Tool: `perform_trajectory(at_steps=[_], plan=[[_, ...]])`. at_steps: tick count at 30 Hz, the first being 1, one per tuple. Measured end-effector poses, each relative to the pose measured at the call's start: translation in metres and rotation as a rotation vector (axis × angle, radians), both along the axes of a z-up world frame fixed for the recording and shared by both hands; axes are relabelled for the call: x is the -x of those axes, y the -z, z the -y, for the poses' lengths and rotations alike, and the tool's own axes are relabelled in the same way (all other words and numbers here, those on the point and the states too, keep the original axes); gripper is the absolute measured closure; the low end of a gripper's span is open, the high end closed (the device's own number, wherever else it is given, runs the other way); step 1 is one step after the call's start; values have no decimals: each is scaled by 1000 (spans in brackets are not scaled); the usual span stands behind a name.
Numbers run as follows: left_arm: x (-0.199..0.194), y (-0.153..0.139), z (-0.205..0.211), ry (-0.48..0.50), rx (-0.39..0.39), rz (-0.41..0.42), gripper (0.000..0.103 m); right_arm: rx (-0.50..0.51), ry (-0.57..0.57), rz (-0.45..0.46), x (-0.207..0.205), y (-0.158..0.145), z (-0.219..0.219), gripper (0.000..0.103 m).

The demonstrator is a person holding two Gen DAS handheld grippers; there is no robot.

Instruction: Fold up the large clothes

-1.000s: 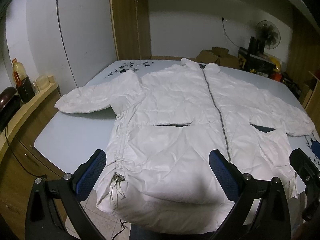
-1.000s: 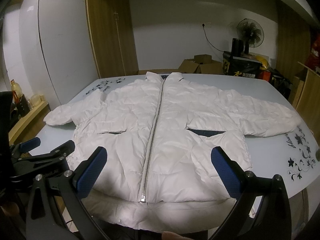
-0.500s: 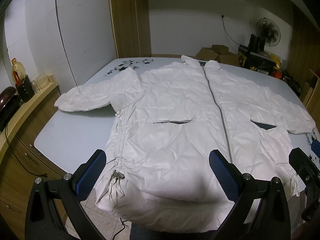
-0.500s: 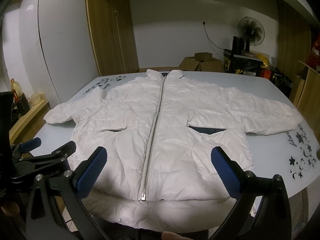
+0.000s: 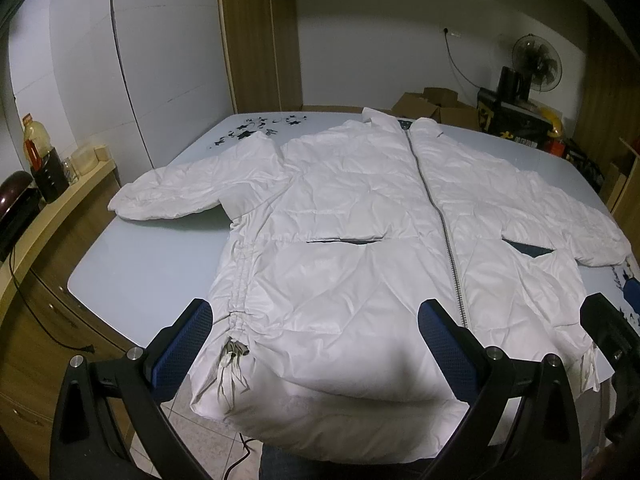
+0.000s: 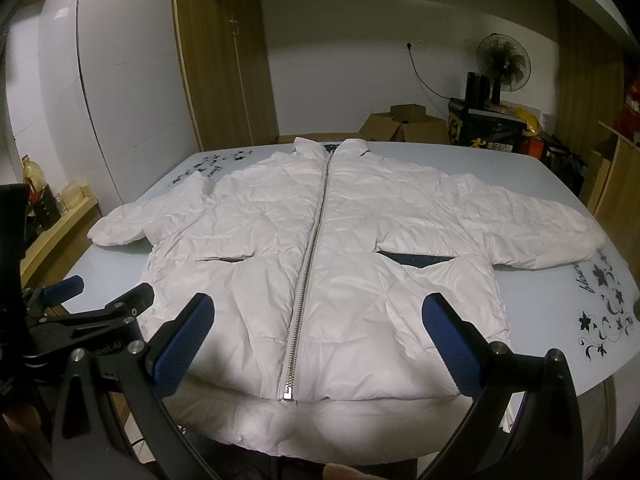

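Note:
A white puffer jacket (image 5: 360, 216) lies front up and zipped on a pale blue table (image 5: 132, 264), collar at the far end, both sleeves spread out. Its hem hangs over the near table edge. It also fills the right wrist view (image 6: 320, 248). My left gripper (image 5: 316, 344) is open and empty, hovering above the hem's left part near the drawcord (image 5: 234, 360). My right gripper (image 6: 320, 344) is open and empty above the hem, around the zipper's lower end (image 6: 287, 394). The left gripper also shows in the right wrist view (image 6: 100, 300).
A wooden sideboard (image 5: 36, 240) with a bottle and jars runs along the left. Cardboard boxes (image 6: 404, 128), a black crate and a fan (image 6: 502, 60) stand beyond the table's far end. Black flower decals (image 6: 604, 320) mark the table's right corner. Wooden cabinets stand at the right.
Both grippers have risen and tilted slightly, so the jacket sits a little lower in view. Jaws stay open. The jacket has not moved.

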State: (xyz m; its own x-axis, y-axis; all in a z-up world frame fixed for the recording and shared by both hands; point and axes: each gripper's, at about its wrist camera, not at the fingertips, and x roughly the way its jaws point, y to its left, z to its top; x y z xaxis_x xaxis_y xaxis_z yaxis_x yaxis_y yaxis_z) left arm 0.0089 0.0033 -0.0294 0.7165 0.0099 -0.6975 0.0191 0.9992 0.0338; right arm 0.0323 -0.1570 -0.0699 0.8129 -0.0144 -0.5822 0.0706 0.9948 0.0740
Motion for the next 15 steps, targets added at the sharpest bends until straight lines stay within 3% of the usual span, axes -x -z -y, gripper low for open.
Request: perform_trajectory(at_steps=[15], plan=[[1, 2, -1, 0, -1, -4, 0, 2, -1, -4, 0, 0, -1, 0]])
